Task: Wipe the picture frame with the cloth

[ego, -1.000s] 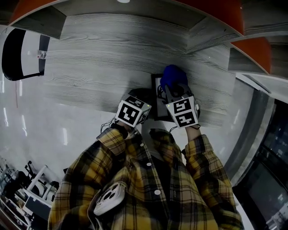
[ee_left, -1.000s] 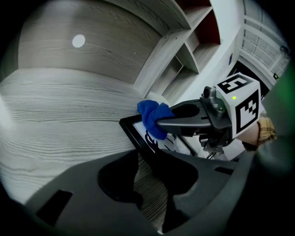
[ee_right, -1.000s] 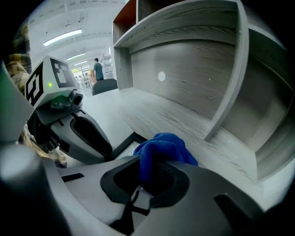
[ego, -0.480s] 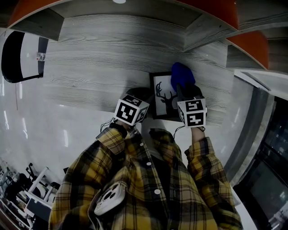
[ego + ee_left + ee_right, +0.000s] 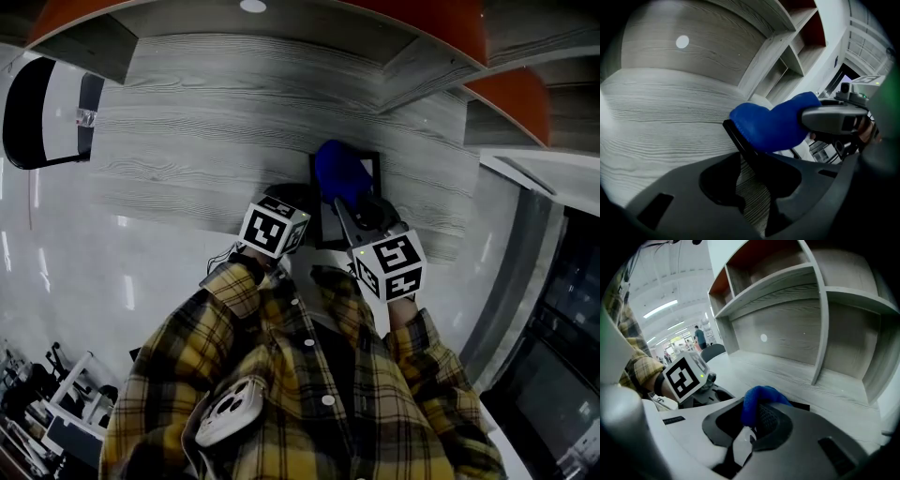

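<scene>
A black picture frame [image 5: 368, 165] lies on the grey wood table [image 5: 206, 141], mostly covered in the head view. A blue cloth [image 5: 339, 172] rests on the frame's upper left part, and my right gripper [image 5: 353, 202] is shut on it. In the right gripper view the cloth [image 5: 759, 397] bunches between the jaws, with the frame's edge [image 5: 802, 405] behind it. My left gripper [image 5: 305, 214] sits at the frame's lower left. In the left gripper view its jaws [image 5: 749, 157] close on the frame's dark edge [image 5: 739, 138], just below the cloth [image 5: 776, 126].
A shelving unit with orange-backed compartments [image 5: 441, 56] stands behind the table. A black-and-white round object [image 5: 42, 112] sits at the far left. The person's plaid shirt [image 5: 309, 394] fills the lower head view, with a white device [image 5: 228, 412] on the chest.
My right gripper has swept the blue cloth from the frame's right side to its upper left, covering the deer picture. The left gripper has stayed put.
</scene>
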Demonstrator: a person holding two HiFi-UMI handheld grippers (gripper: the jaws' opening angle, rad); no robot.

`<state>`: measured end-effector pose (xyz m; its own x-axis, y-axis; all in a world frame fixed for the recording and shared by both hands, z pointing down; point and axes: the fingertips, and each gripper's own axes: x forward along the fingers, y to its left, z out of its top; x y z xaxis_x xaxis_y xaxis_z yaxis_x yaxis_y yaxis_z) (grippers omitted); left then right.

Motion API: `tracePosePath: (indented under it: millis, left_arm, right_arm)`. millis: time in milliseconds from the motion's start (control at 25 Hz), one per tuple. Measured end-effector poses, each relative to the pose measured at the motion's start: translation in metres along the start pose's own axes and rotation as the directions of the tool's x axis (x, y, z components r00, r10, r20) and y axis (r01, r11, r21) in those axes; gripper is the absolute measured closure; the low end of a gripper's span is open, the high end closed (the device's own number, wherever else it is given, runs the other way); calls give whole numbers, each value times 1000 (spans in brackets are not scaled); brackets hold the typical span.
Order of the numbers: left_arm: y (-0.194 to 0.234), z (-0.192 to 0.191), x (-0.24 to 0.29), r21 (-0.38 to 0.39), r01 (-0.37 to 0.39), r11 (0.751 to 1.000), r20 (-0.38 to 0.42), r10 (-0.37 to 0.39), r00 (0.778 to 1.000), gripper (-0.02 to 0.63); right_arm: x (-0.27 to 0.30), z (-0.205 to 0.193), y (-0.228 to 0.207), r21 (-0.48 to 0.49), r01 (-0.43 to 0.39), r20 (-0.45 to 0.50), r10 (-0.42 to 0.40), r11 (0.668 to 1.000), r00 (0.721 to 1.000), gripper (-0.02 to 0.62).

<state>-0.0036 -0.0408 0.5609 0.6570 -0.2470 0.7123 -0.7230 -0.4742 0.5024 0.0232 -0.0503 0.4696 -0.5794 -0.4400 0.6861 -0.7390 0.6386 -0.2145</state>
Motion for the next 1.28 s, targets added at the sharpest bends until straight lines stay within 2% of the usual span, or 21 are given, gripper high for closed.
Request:
tracePosePath:
  millis: [240, 440, 600, 840, 1120, 1280]
  left_arm:
    - [1, 1, -1, 3, 0, 1000, 3, 0, 1000, 491]
    - [1, 1, -2, 8, 3, 1000, -2, -3, 1000, 491]
    - [2, 0, -1, 2, 2, 1000, 0, -2, 1000, 491]
    - [2, -1, -1, -4, 5, 1000, -1, -5, 1000, 491]
    - [1, 1, -2, -3, 8, 1000, -1, -8, 1000, 491]
    - [3, 0, -2, -14, 5, 1000, 0, -5, 1000, 491]
  right_arm:
    - [29, -42, 19, -76, -49, -161, 36, 996, 986, 554]
    - [47, -70, 12, -126, -24, -247, -8, 992, 969, 554]
    - [47, -71, 7, -128, -4, -243, -27, 992, 970, 554]
    - [37, -75, -13, -76, 58, -239, -75, 995, 968, 554]
    - [8, -87, -68, -48, 191, -254, -197, 980, 947, 554]
    - [-6, -93, -84, 1, 234, -244, -227, 972, 943, 554]
